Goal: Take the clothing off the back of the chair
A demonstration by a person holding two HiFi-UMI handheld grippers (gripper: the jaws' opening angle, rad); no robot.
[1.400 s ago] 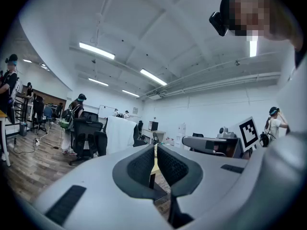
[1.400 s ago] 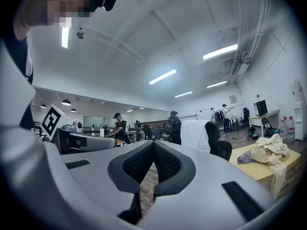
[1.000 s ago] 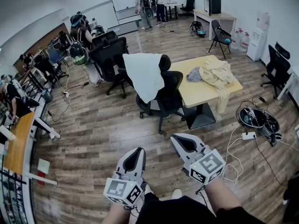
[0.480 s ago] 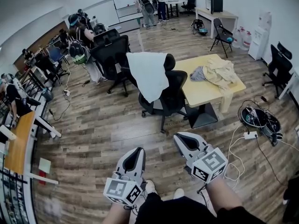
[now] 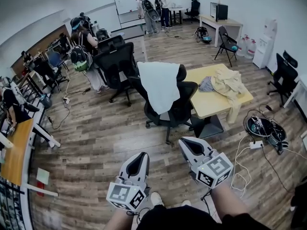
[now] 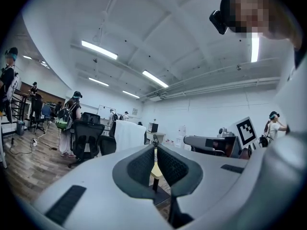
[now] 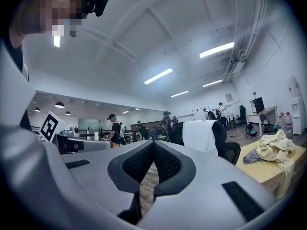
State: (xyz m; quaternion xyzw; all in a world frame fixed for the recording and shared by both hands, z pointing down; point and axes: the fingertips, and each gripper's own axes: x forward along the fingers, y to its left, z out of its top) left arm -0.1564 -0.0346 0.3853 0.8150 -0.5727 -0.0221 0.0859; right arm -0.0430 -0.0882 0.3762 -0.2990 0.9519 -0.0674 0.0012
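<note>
The white garment (image 5: 159, 84) hangs over the backrest of a black office chair (image 5: 182, 107) a little above the middle of the head view. Both hand-held grippers sit at the bottom of that frame. The left gripper (image 5: 143, 154) is low and just left of centre, and the right gripper (image 5: 182, 140) is slightly higher and right of centre. Bare wooden floor (image 5: 96, 138) separates them from the chair, so the garment is well apart from both, up-frame of the gap between them.

In the left gripper view the garment shows as a pale upright panel just left of the jaw tips. In the right gripper view it stands right of the tips, in front of the dark backrest.

Each gripper's jaws are pressed together at the tips, with nothing between them.

The garment's long axis runs top to bottom in the head view, leaning slightly to the lower right. Its broad upper edge is folded over the top of the backrest, and its lower edge hangs down towards the grippers. It is plain white, smooth with a few soft folds, and covers most of the backrest. The dark headrest shows at its upper right.

The chair is beside a yellow table (image 5: 216, 104) that holds a heap of cream cloth (image 5: 229, 83).
</note>
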